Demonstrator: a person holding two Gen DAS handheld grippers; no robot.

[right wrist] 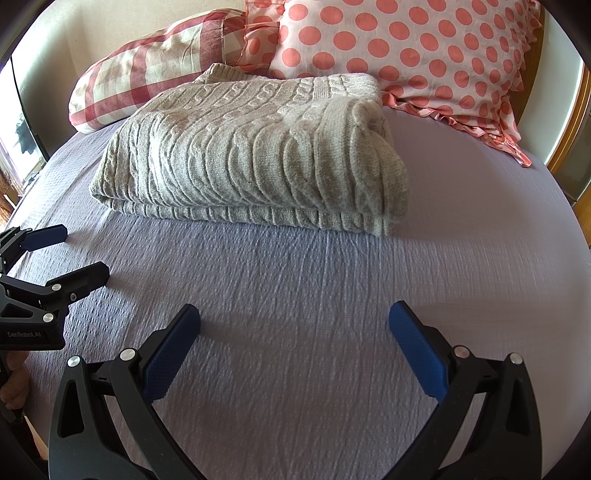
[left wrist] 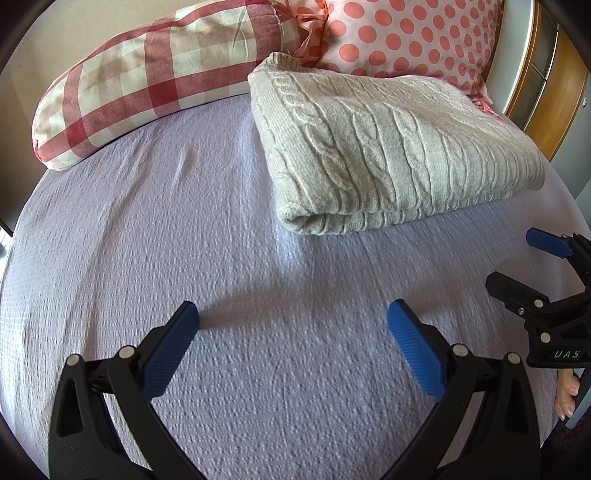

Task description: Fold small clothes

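Note:
A grey cable-knit sweater lies folded in a thick rectangle on the lilac bed sheet, near the pillows. It also shows in the right wrist view, with a folded sleeve on top at its right end. My left gripper is open and empty, above the bare sheet in front of the sweater. My right gripper is open and empty too, above the sheet short of the sweater. The right gripper shows at the right edge of the left wrist view, and the left gripper at the left edge of the right wrist view.
A red-checked bolster pillow lies at the back left and a pink polka-dot pillow at the back right, both against the wall. A wooden bed frame runs along the far right. The sheet stretches between grippers and sweater.

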